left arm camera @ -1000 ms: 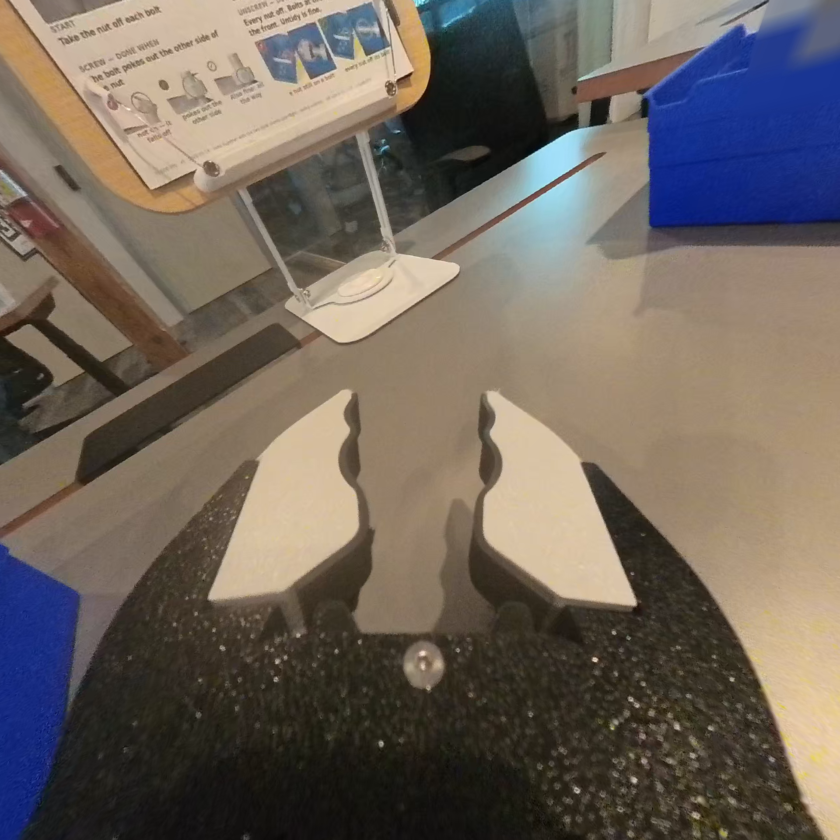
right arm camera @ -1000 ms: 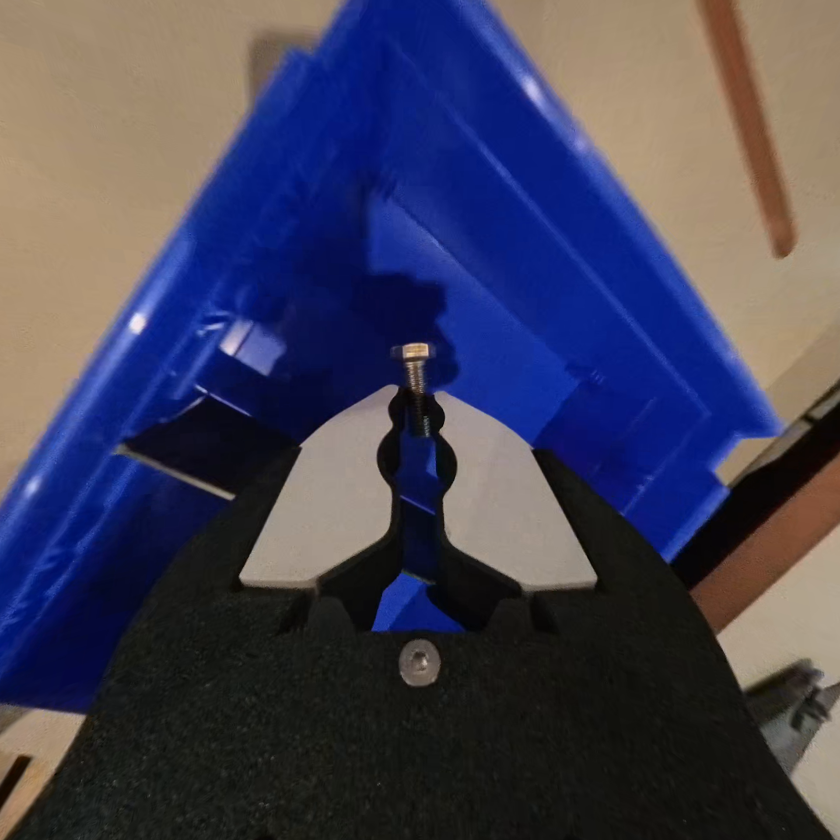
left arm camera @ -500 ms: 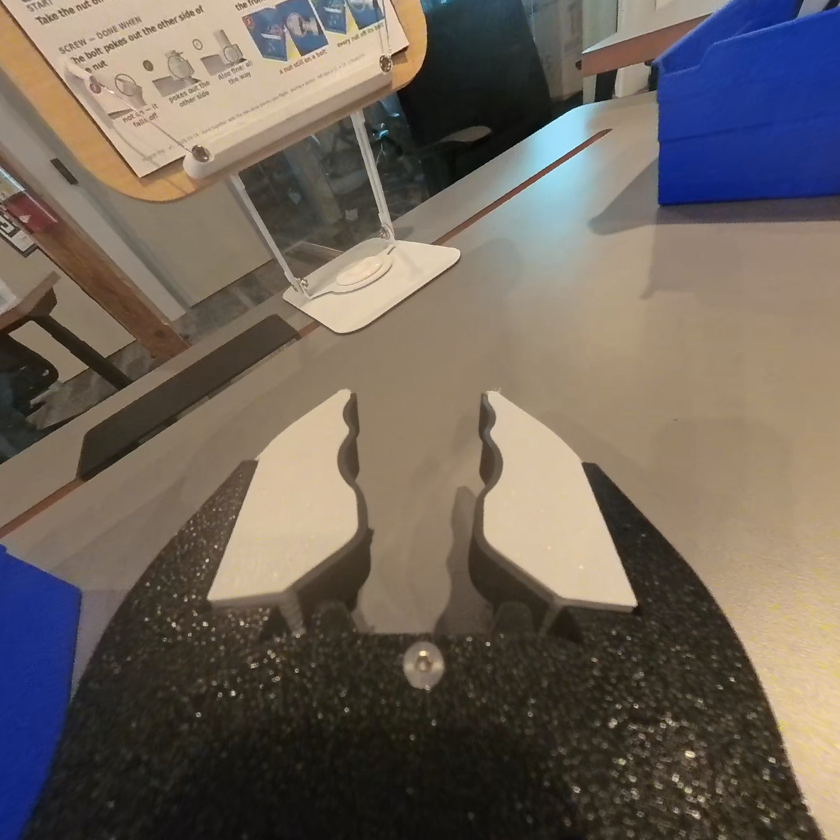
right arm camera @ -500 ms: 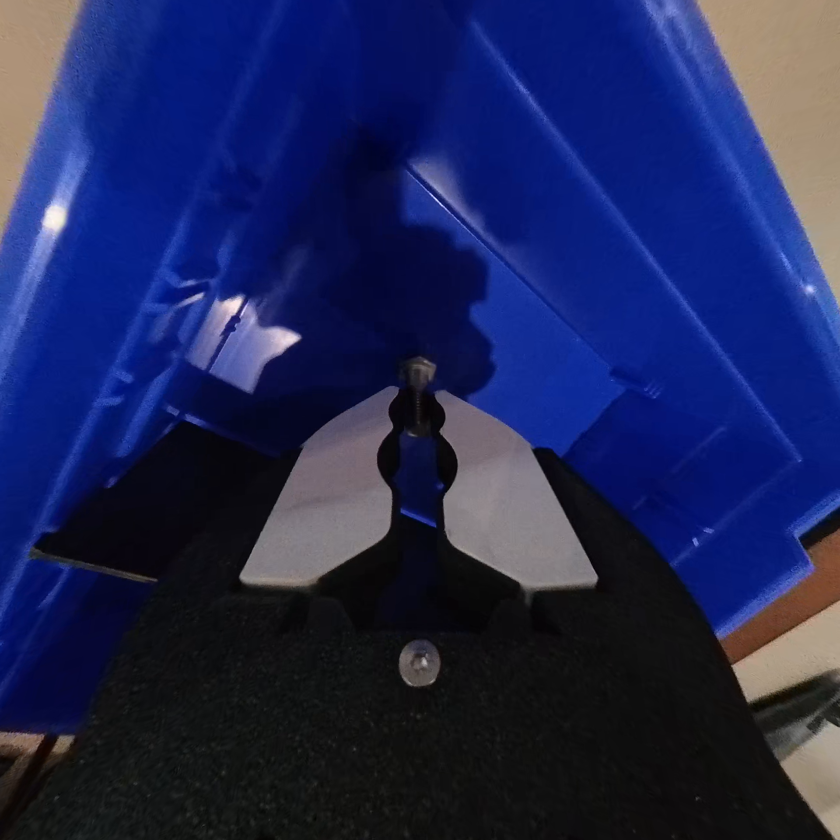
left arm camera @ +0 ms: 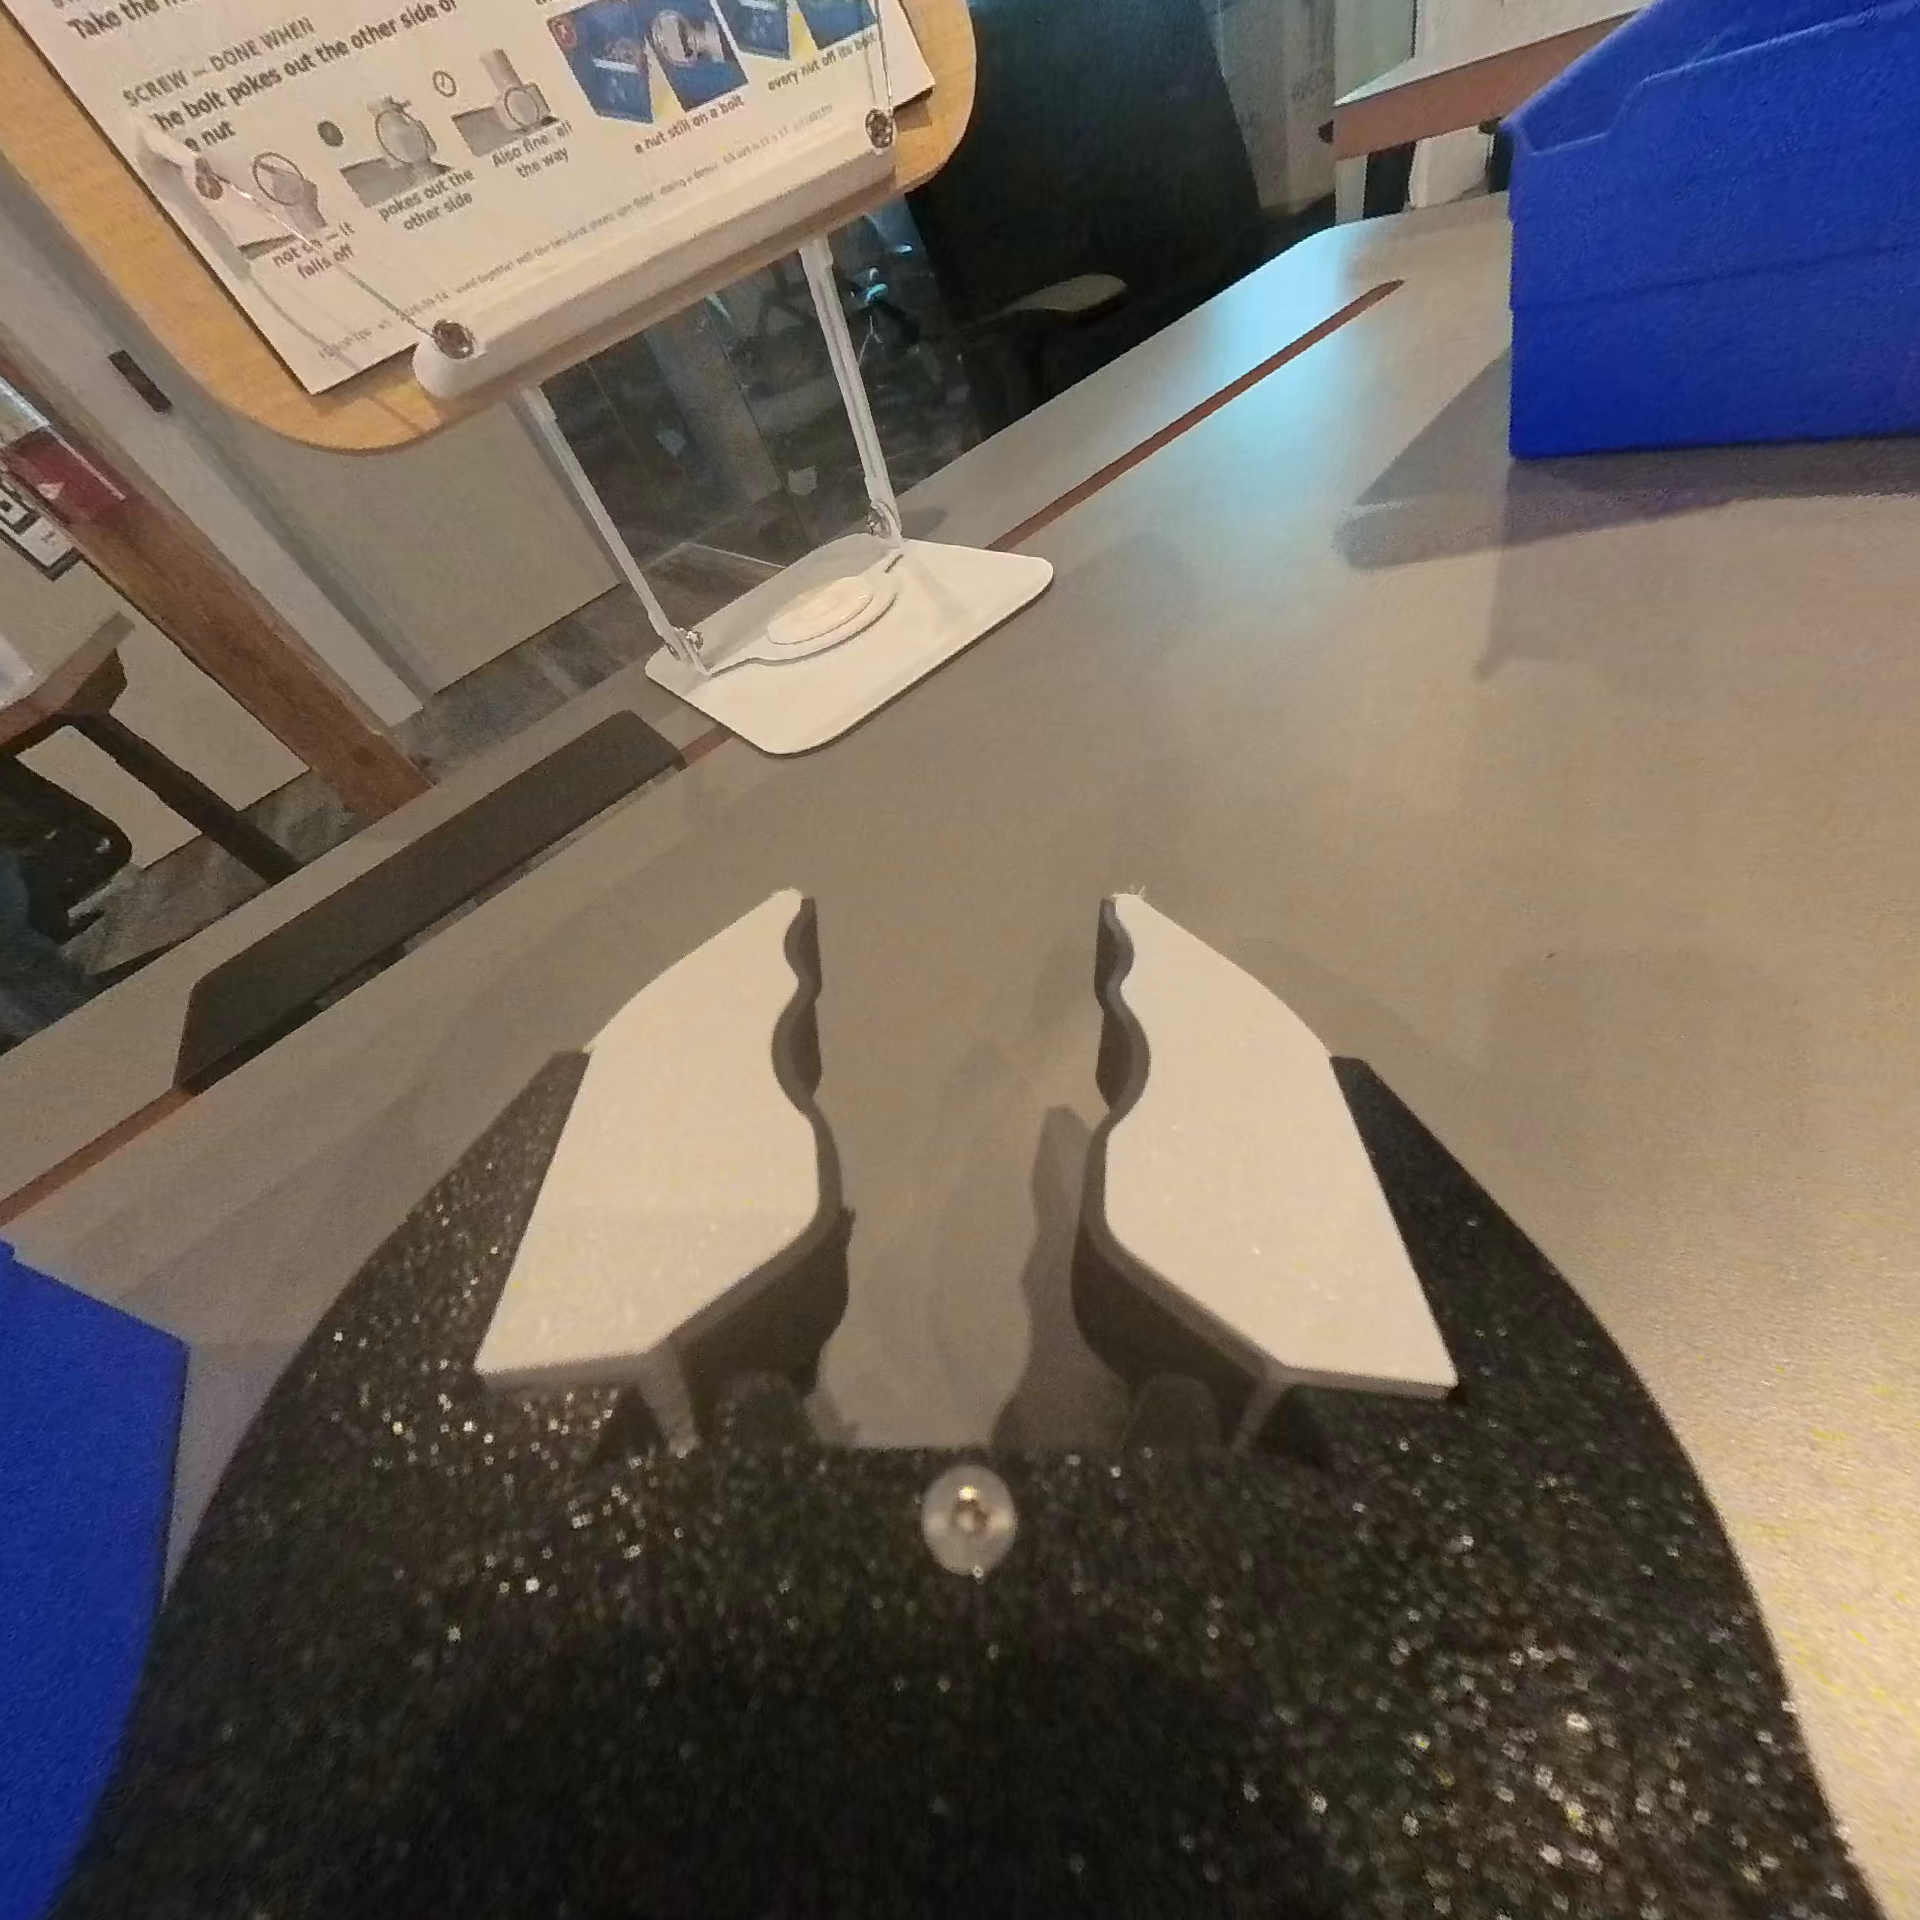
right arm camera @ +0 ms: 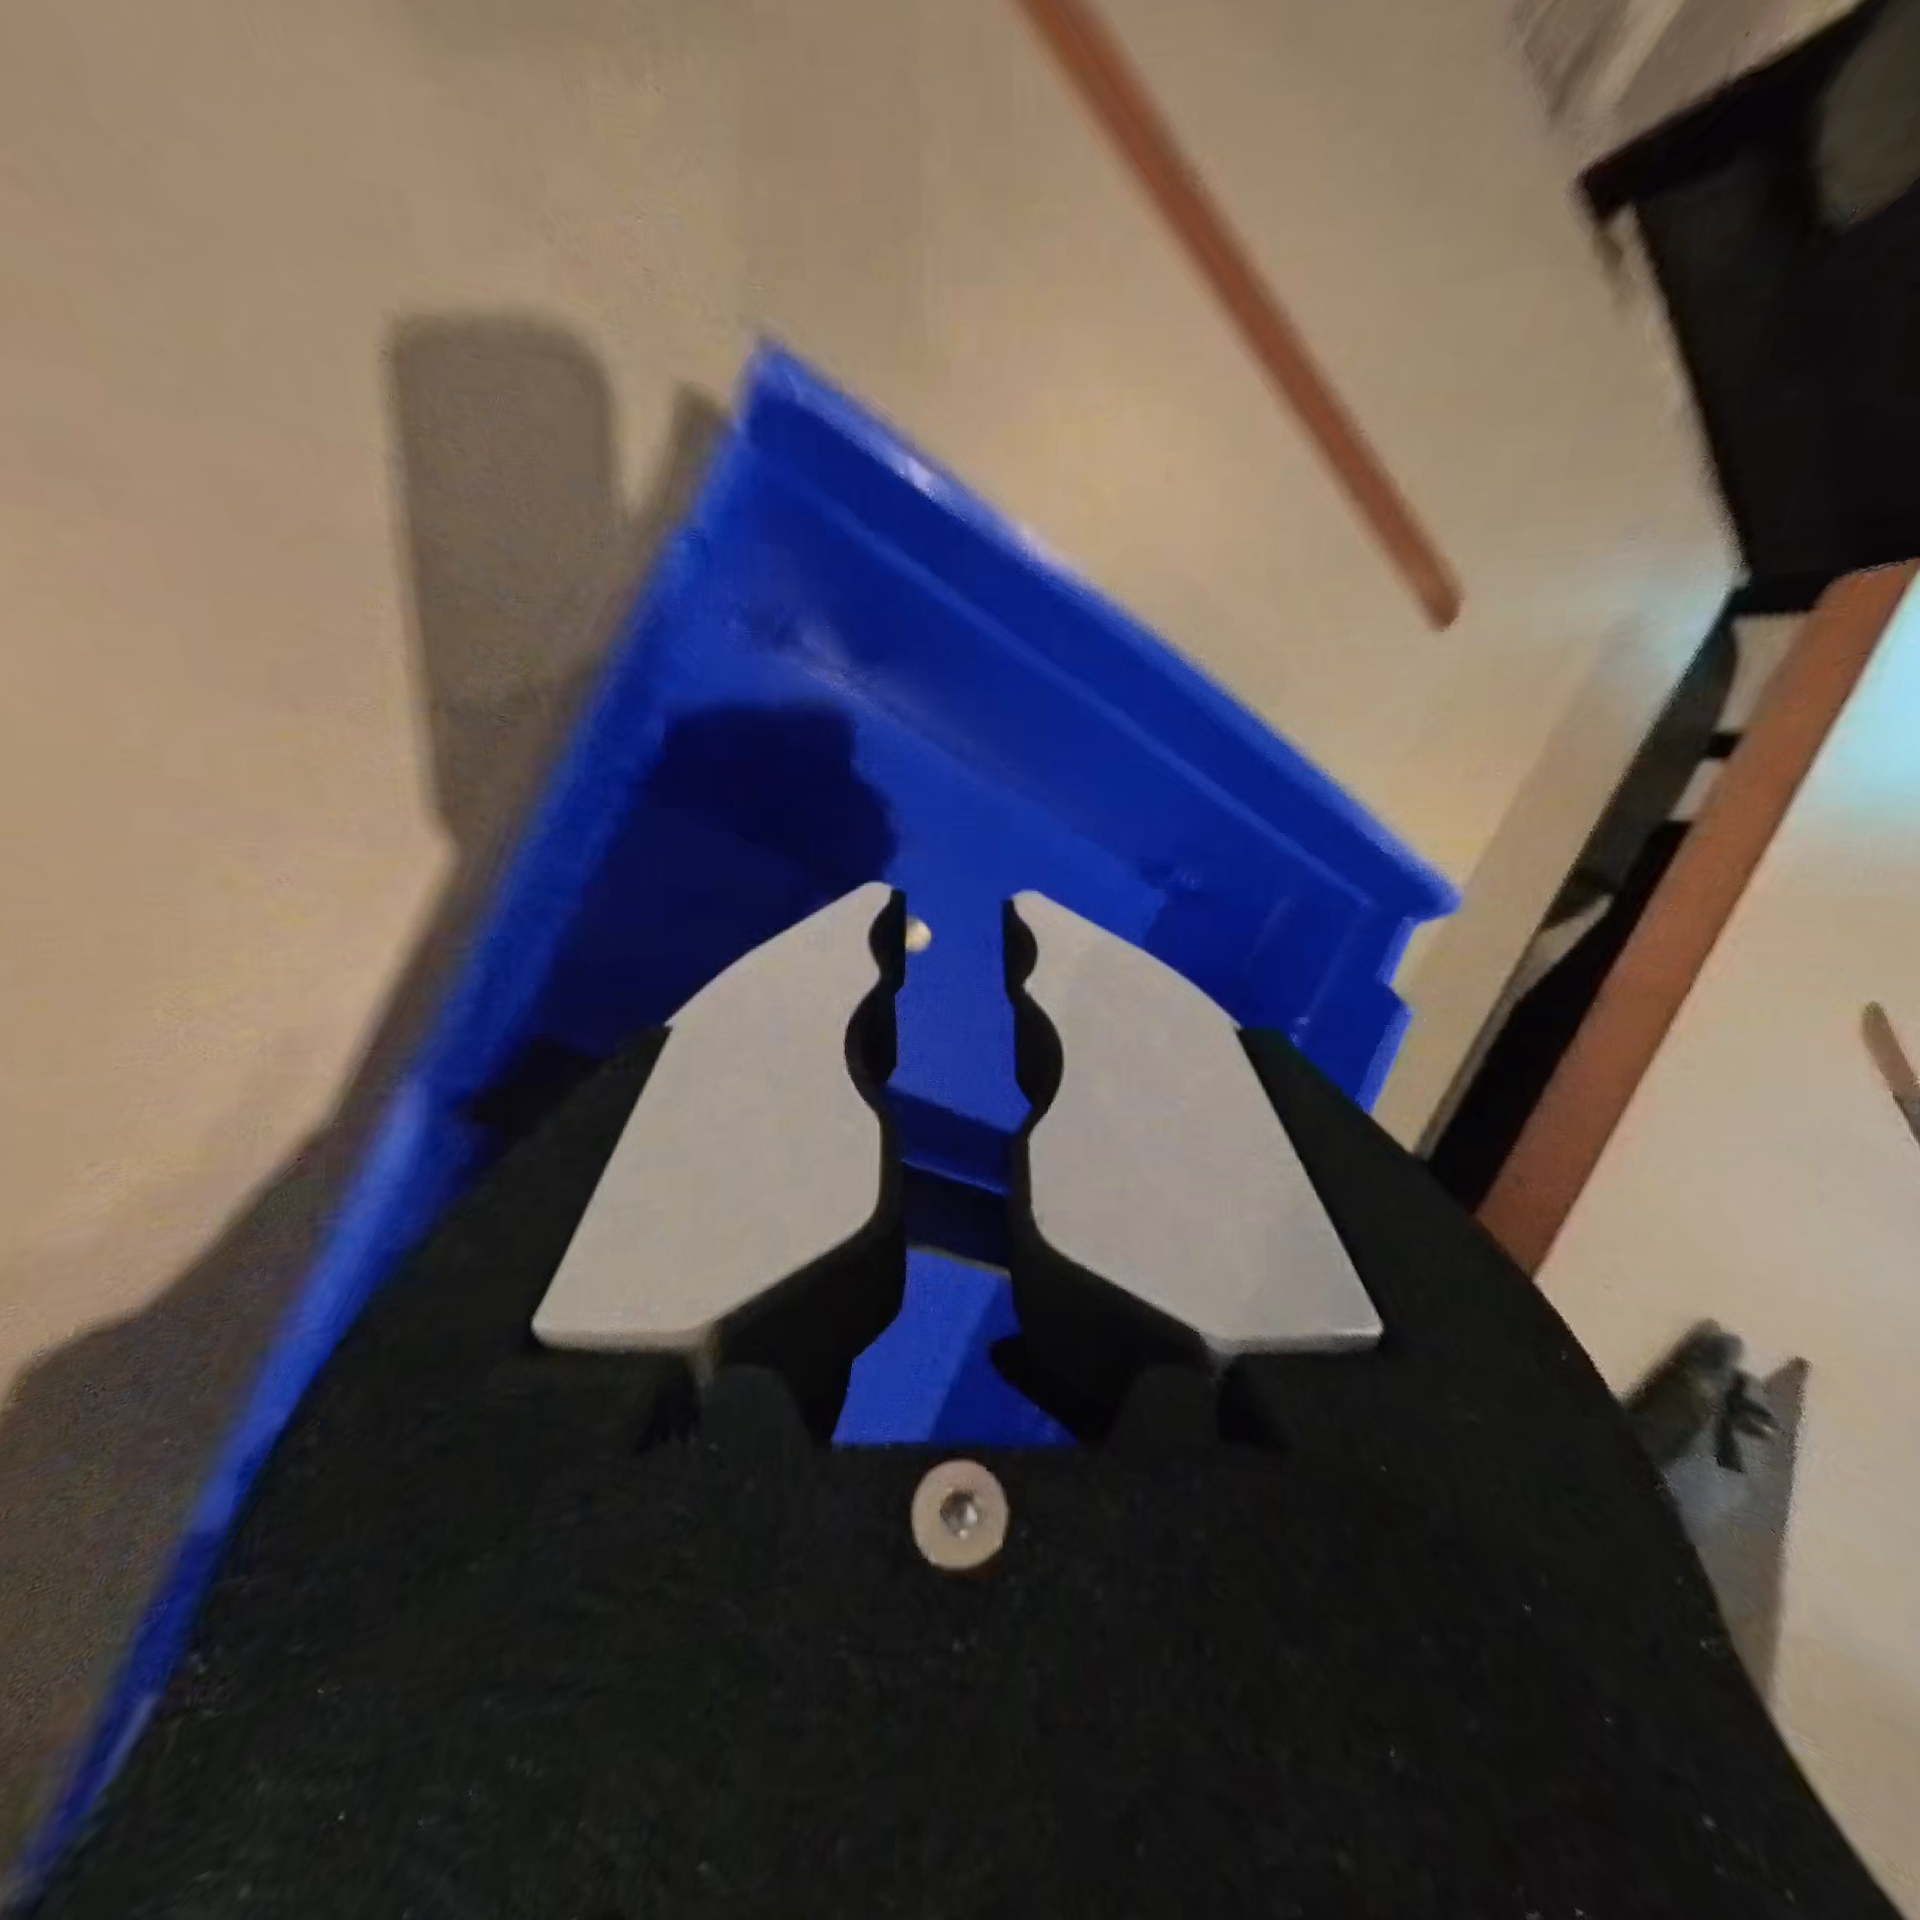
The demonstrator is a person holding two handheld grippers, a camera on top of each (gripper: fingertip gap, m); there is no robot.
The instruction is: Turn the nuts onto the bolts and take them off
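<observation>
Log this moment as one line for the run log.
left gripper: open, empty, over grey table | right gripper: open above blue bin | small metal piece in bin, likely the bolt

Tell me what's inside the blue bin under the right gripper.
Inside the blue bin, one small silvery piece shows beside a finger of the open right gripper. The gripper body covers the bin's near part.

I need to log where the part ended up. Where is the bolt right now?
In the right wrist view, the bolt lies inside the blue bin, showing just beyond the open right gripper, beside its left fingertip.
</observation>
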